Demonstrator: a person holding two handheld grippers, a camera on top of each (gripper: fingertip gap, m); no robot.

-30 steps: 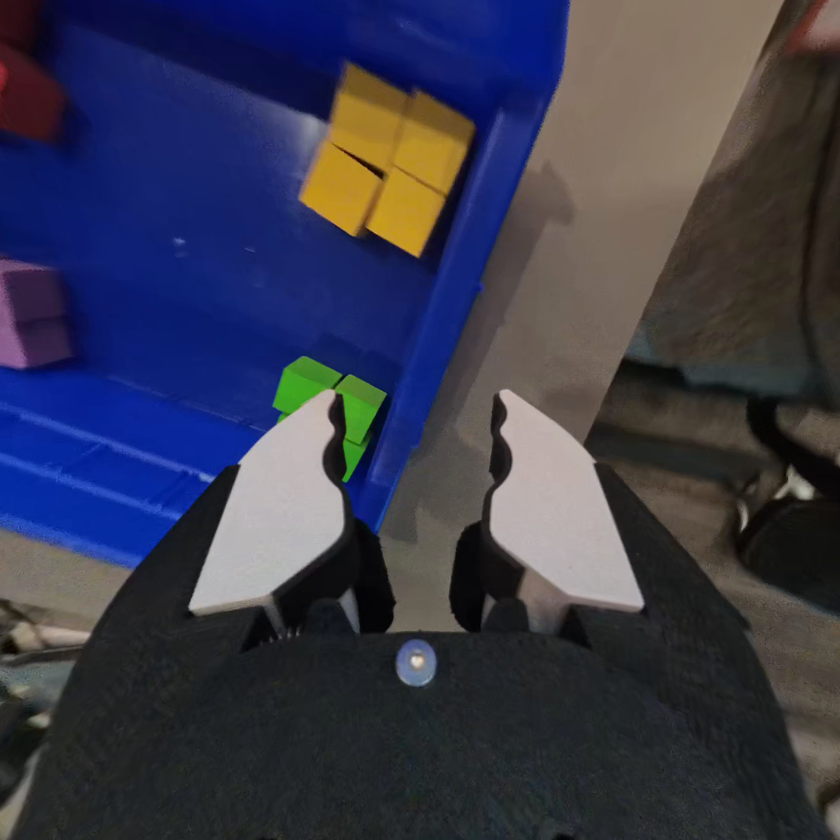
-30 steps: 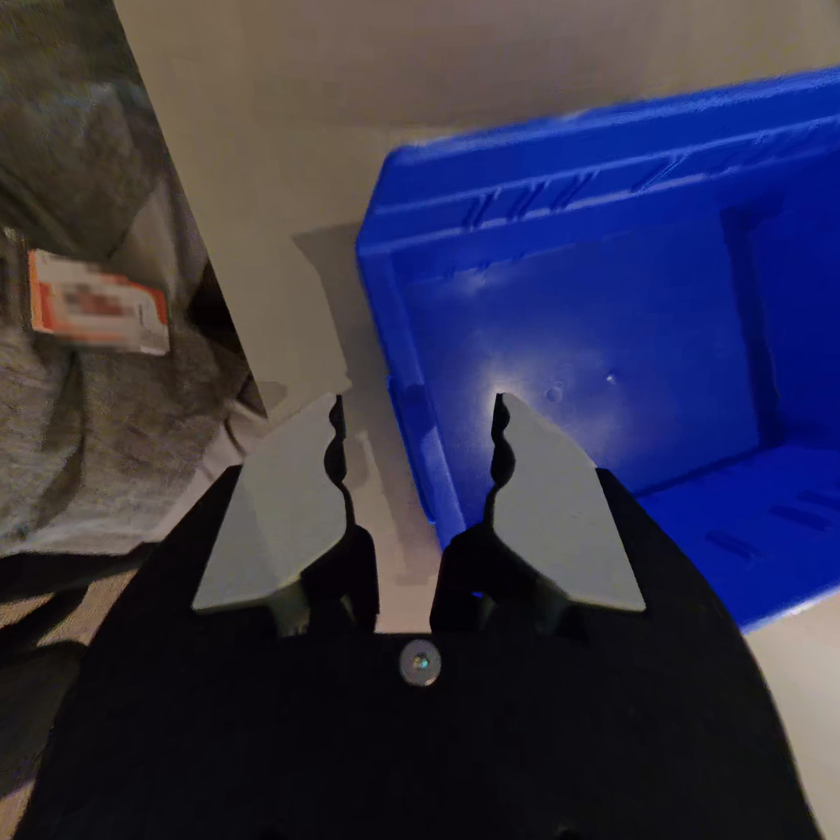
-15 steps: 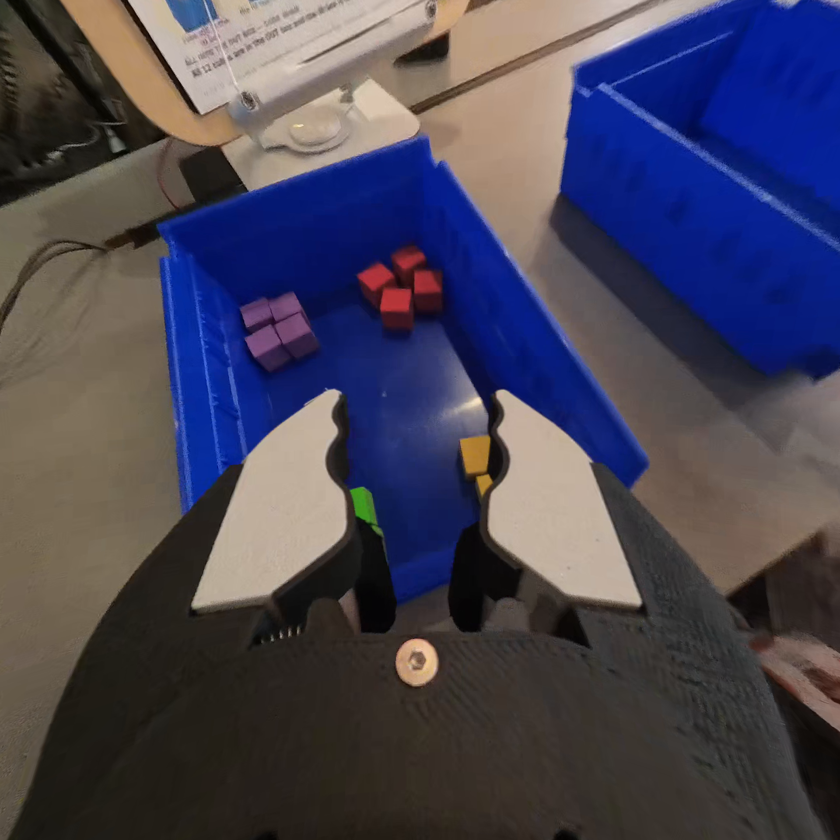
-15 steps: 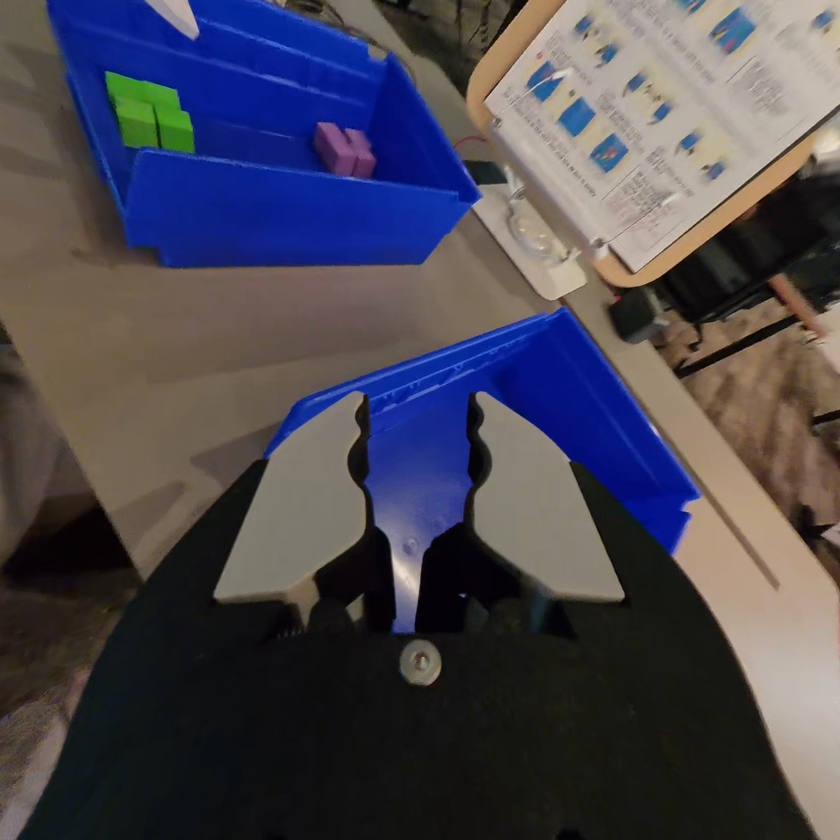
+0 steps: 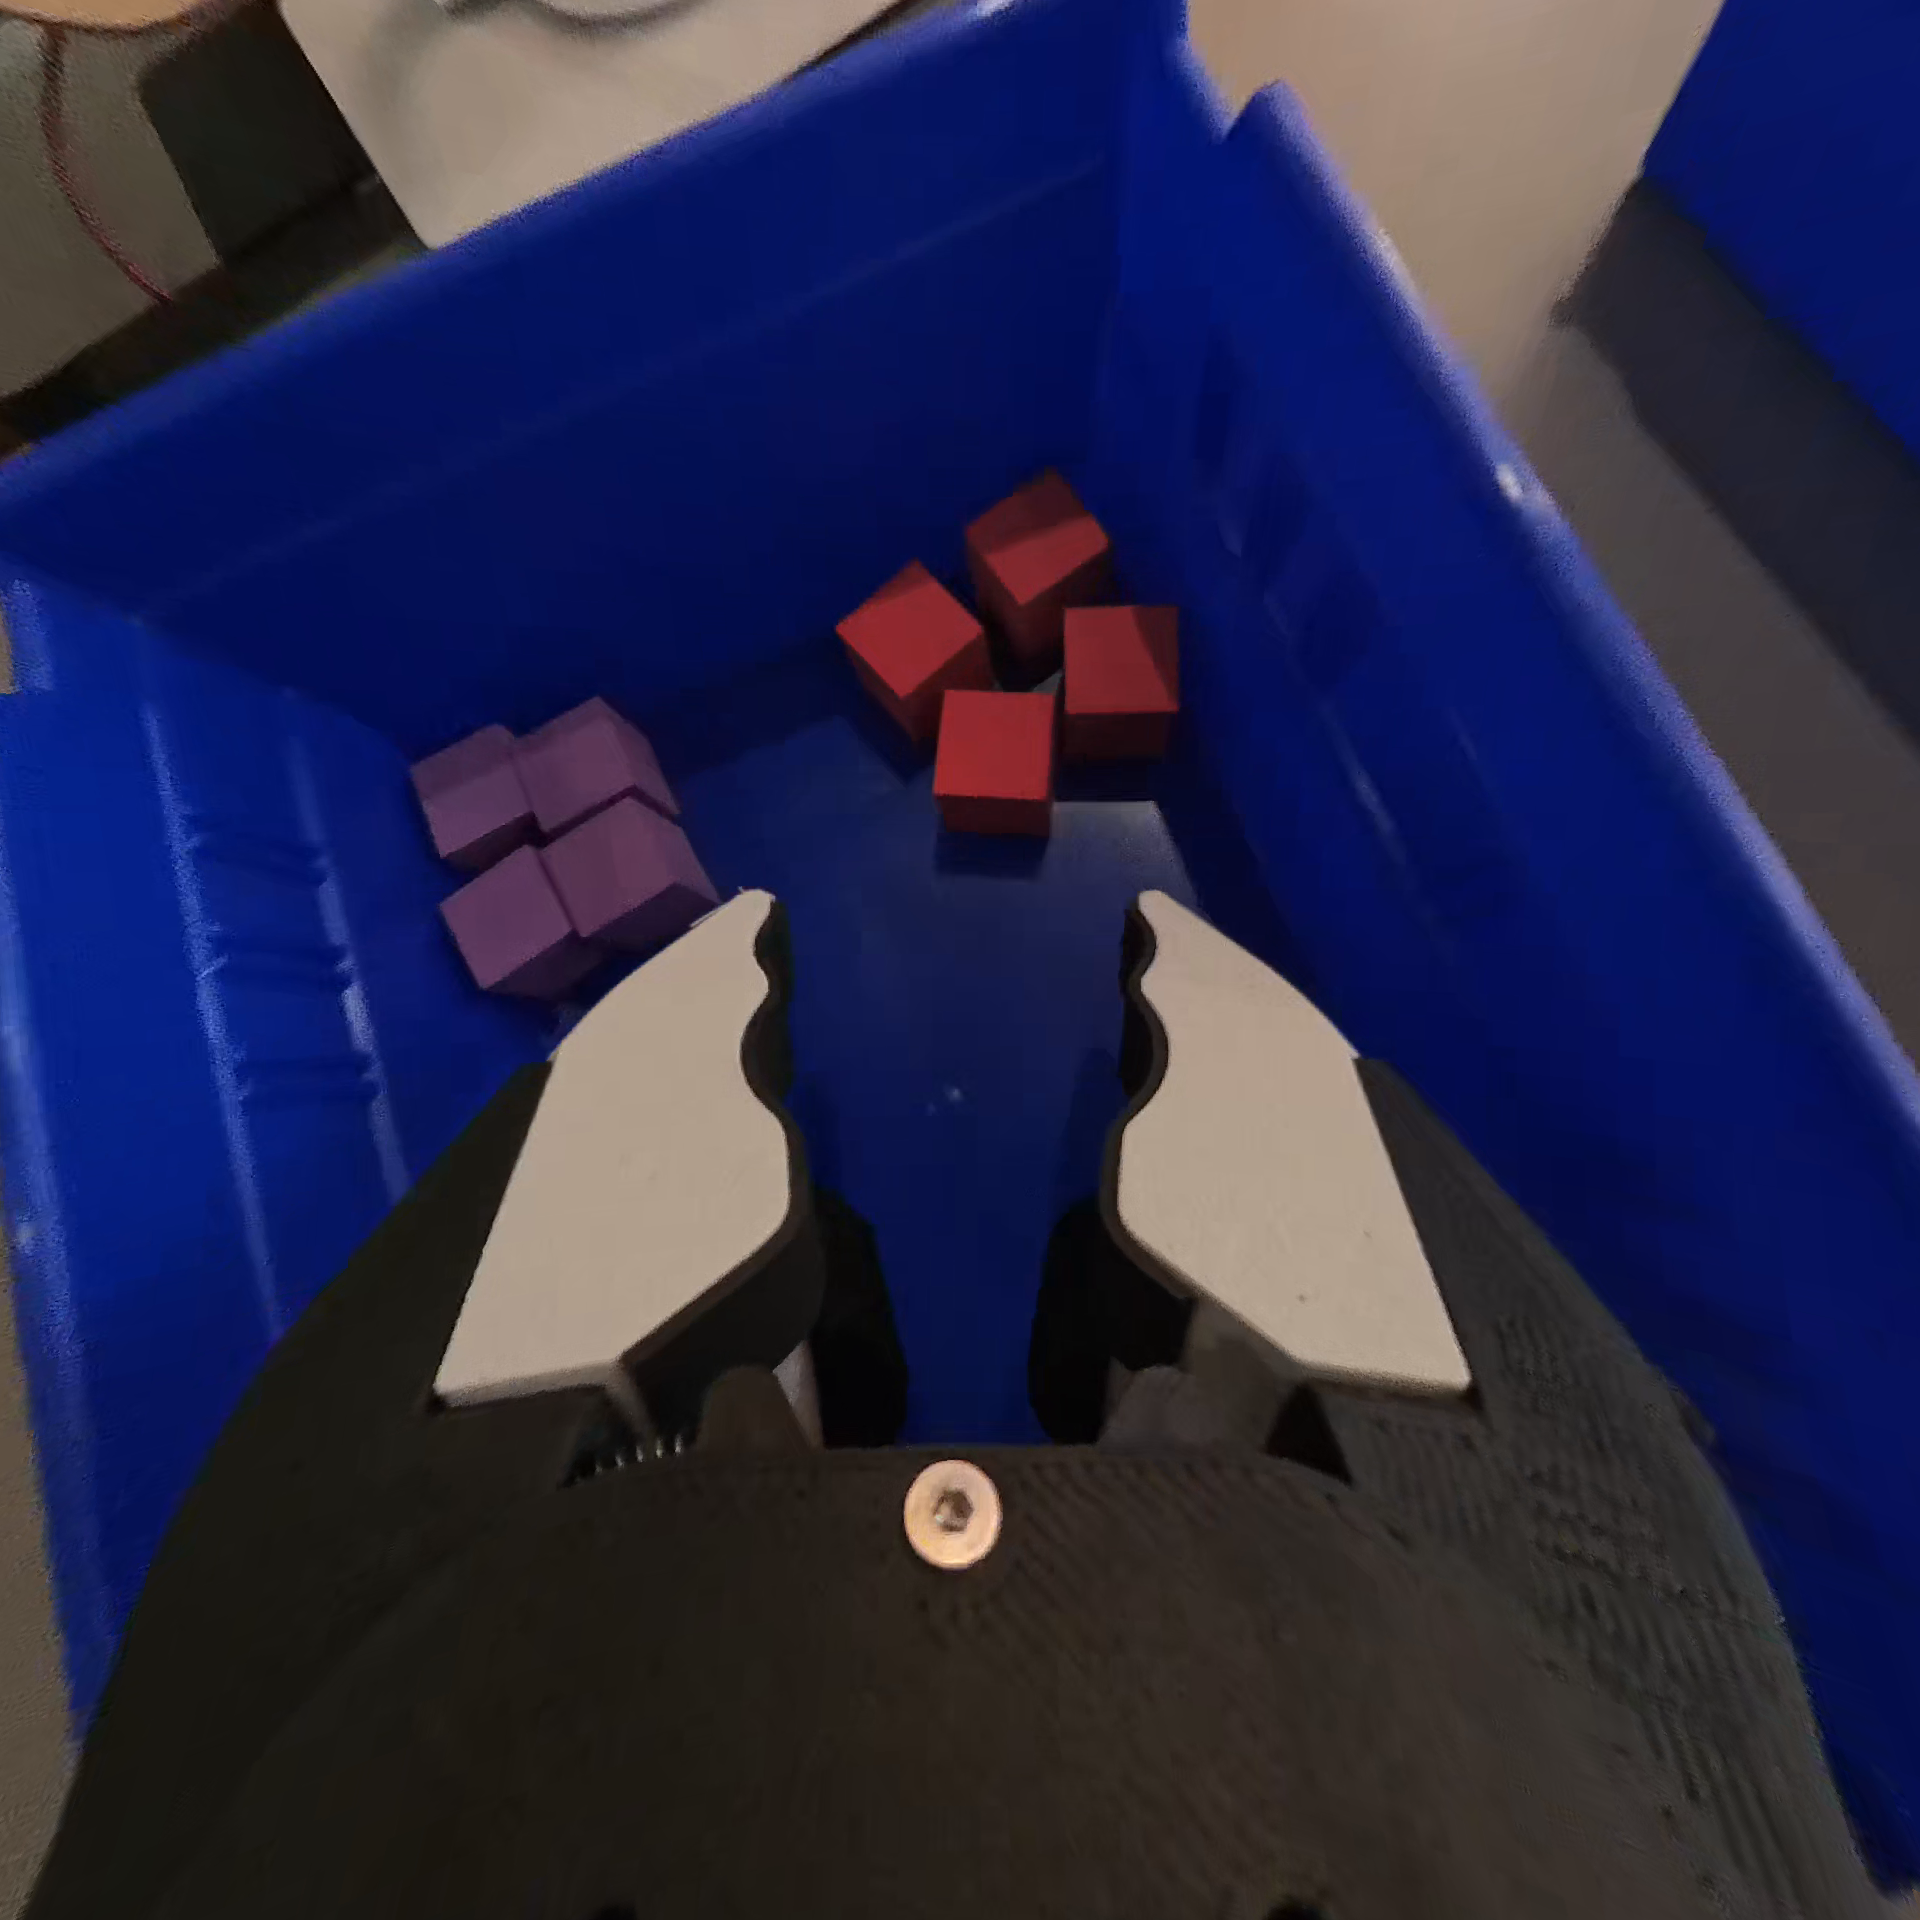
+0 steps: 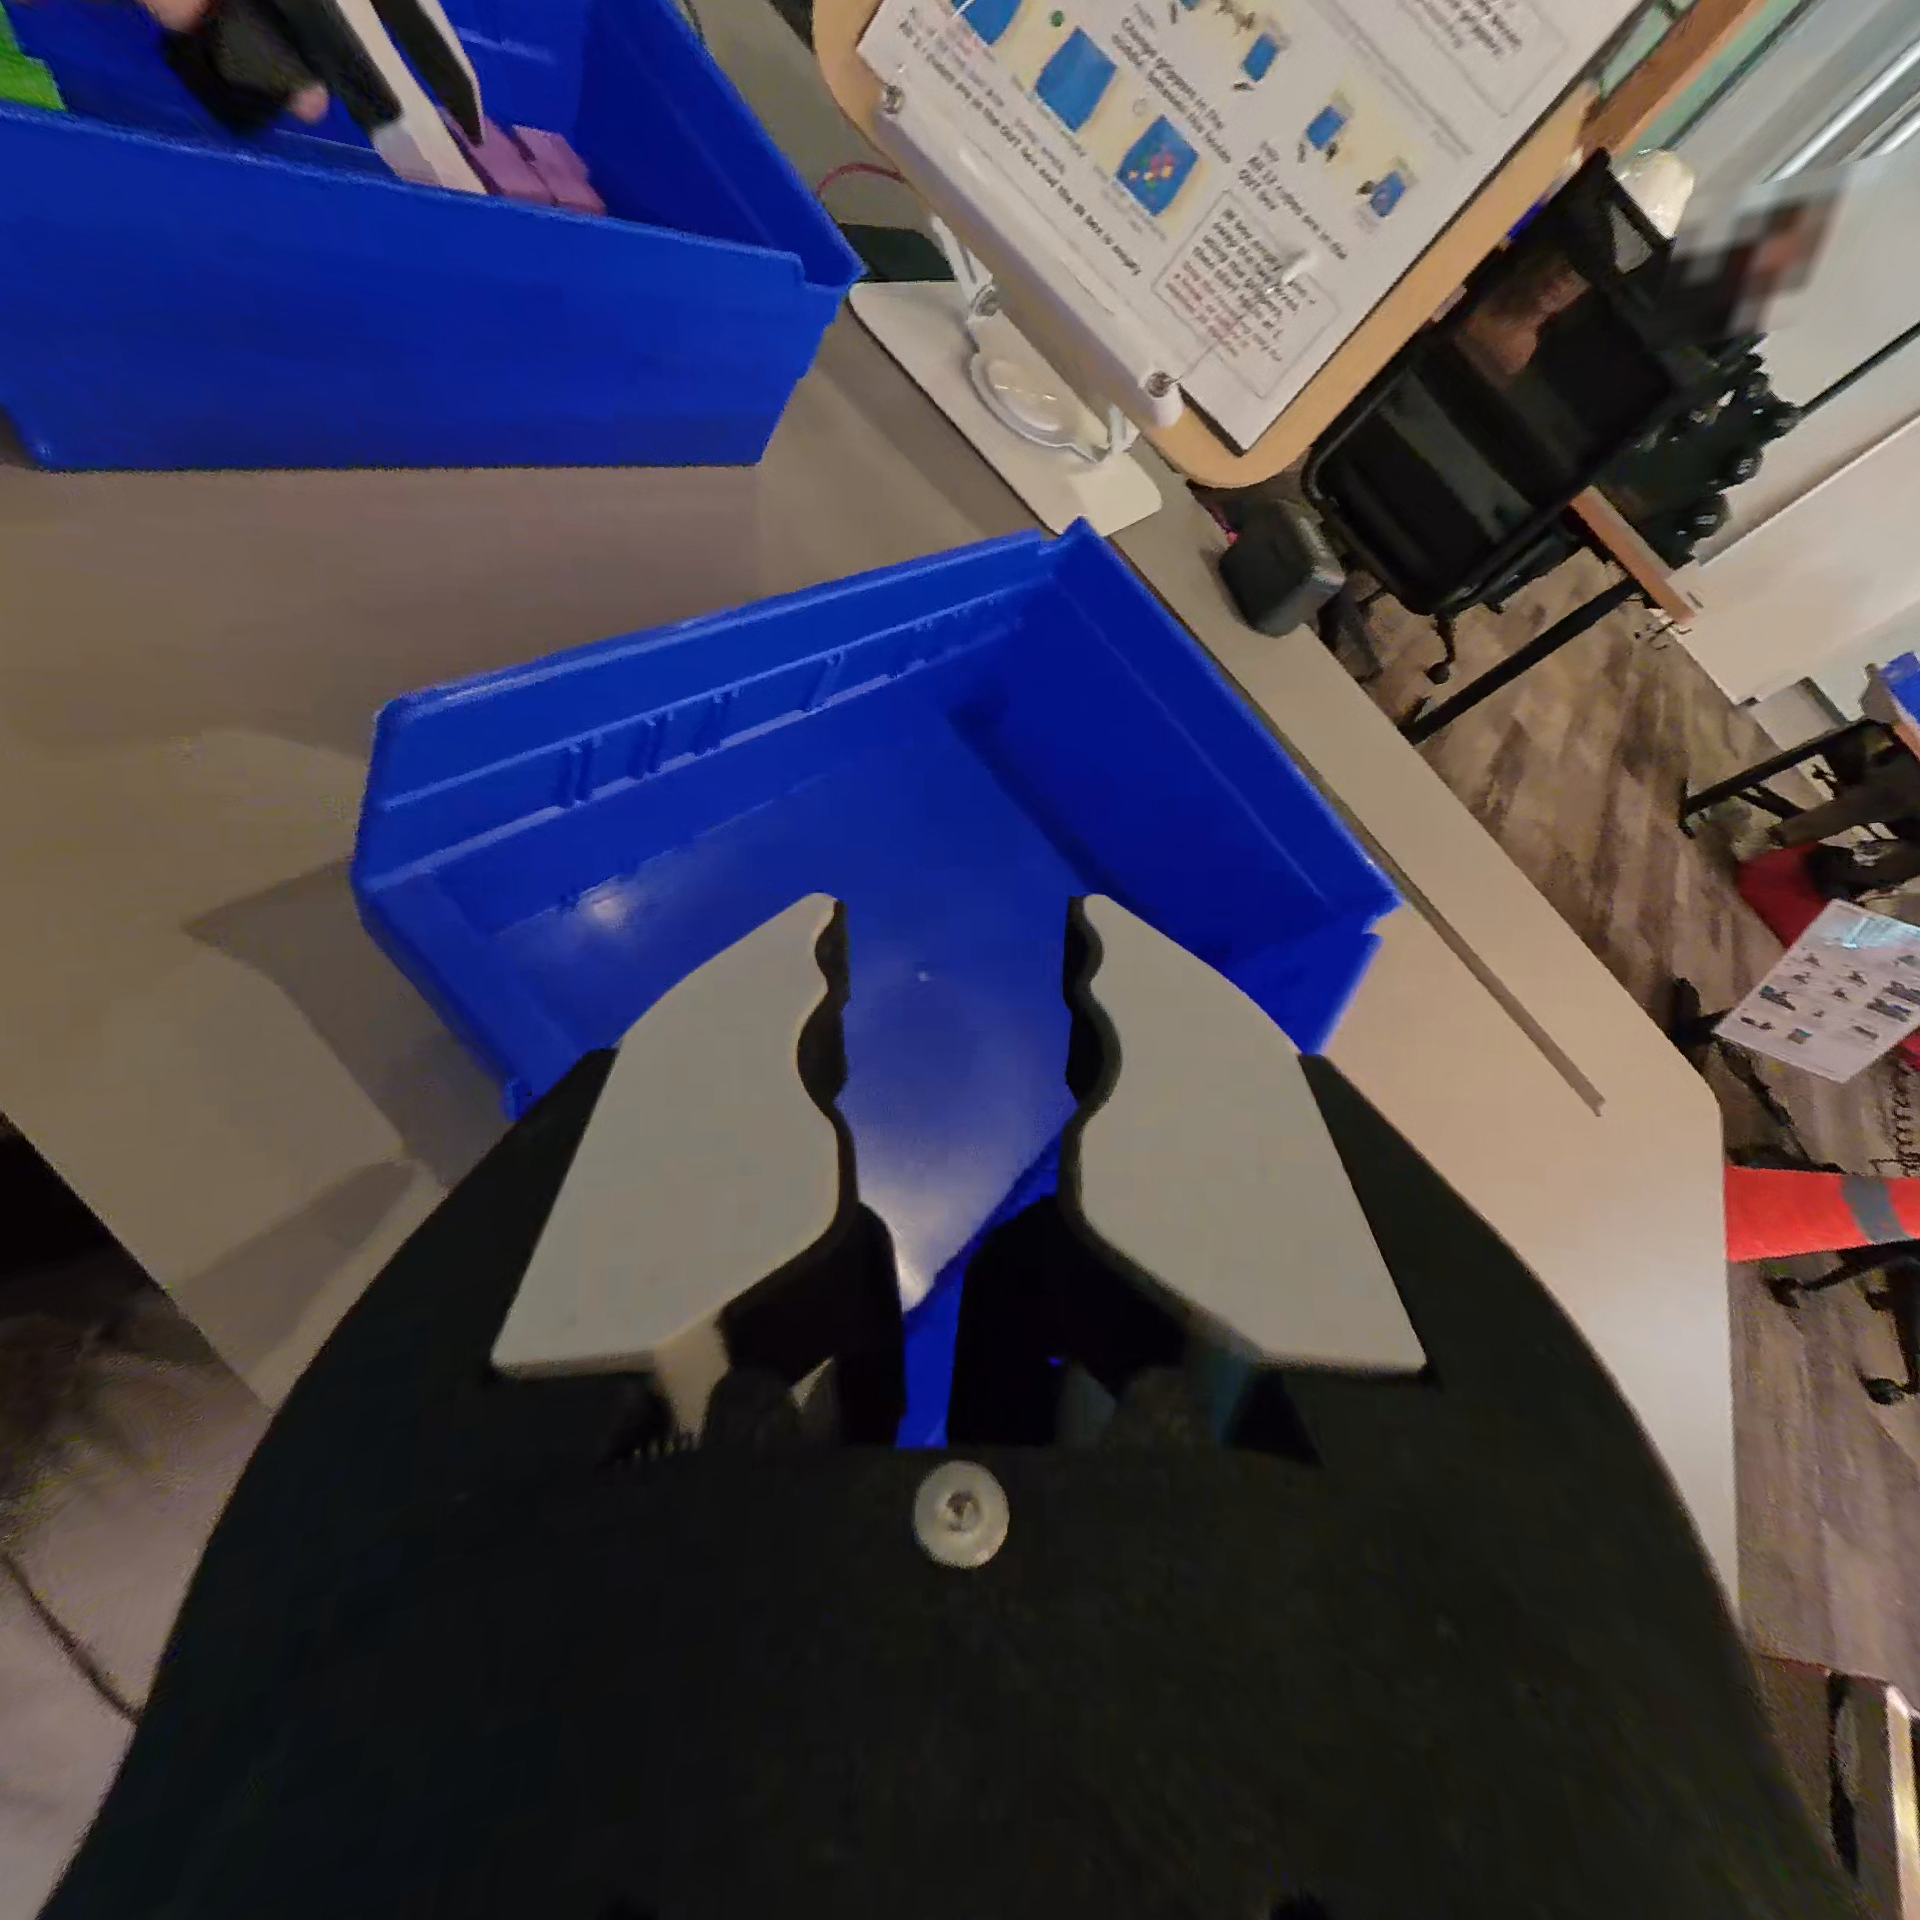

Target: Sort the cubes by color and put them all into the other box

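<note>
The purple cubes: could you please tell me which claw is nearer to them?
Left. The left claw is open inside their bin, its fingertip beside the purple cubes. The right claw hovers open over the other, empty bin.

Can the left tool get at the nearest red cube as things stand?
Probably yes. The left tool is open and empty inside the blue bin, and only bare bin floor lies between it and the nearest red cube. The purple cubes sit off to one side.
</note>
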